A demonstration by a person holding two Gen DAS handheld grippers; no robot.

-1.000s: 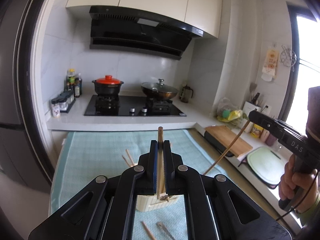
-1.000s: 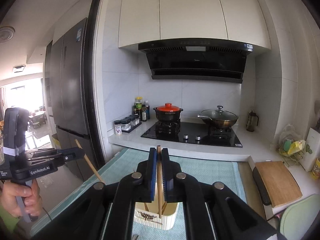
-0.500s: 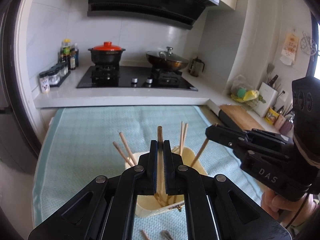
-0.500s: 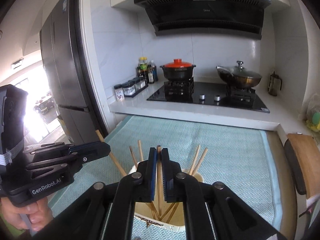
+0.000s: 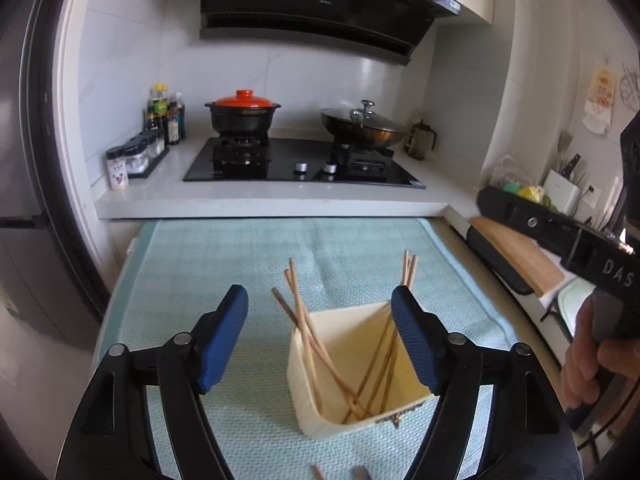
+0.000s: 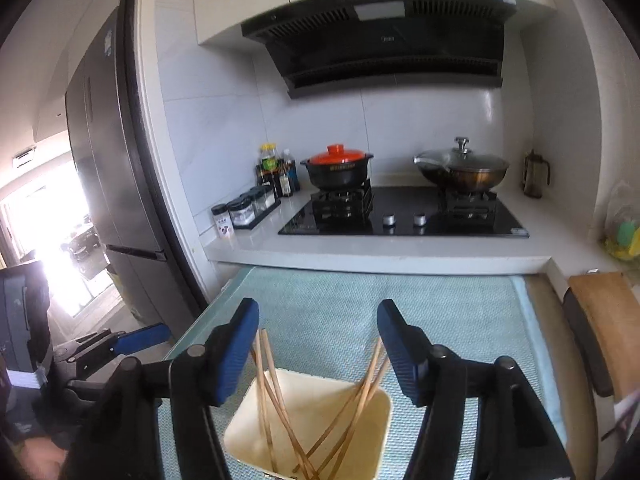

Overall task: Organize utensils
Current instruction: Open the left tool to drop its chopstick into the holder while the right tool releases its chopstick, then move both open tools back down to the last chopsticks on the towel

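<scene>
A cream square holder (image 5: 360, 376) stands on the light-blue mat (image 5: 224, 264), with several wooden chopsticks (image 5: 308, 336) leaning inside it. My left gripper (image 5: 320, 320) is open and empty, just above and in front of the holder. My right gripper (image 6: 318, 332) is also open and empty, above the holder (image 6: 320, 412), whose chopsticks (image 6: 268, 384) lean between the jaws. The right gripper's body shows at the right of the left wrist view (image 5: 560, 236). More utensil ends (image 5: 360, 472) lie on the mat at the near edge.
Behind the mat is a white counter with a black hob (image 5: 300, 164), a red-lidded pot (image 5: 242, 114), a lidded wok (image 5: 362, 124) and condiment jars (image 5: 136, 156). A wooden cutting board (image 5: 520, 252) lies at the right. A fridge (image 6: 100, 160) stands left.
Both grippers were shut on a chopstick each over the holder. Both have opened, and the chopsticks now stand in the holder. The right gripper has drawn back to the right.
</scene>
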